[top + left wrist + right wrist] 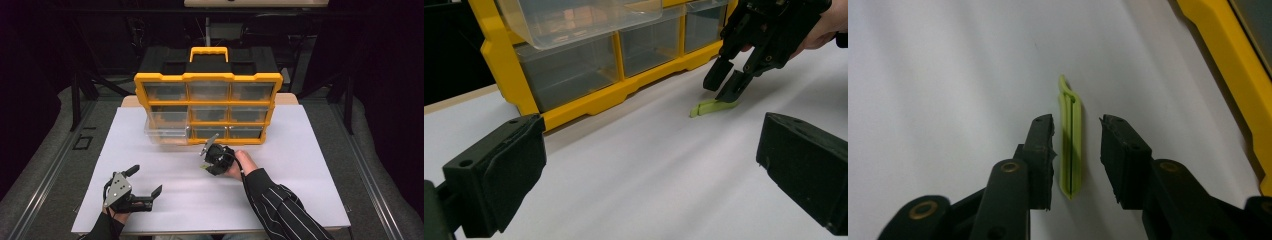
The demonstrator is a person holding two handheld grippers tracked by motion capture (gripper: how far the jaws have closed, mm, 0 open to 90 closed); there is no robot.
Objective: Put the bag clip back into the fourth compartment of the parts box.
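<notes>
White paper-covered table is being backed by a yellow-framed organiser of clear plastic drawers at 12 o'clock; one drawer is pulled out. Small flat pale-green plastic clip is being straddled on the sheet by the right gripper, jaws apart, not touching. Likely step: pickup; closing squarely is being called for next. Left gripper is being held at 7 o'clock, jaws apart, empty. Drawer contents are being obscured by glare.

A yellow drawer cabinet stands on the white surface beyond the right gripper, one clear drawer pulled out.
</notes>
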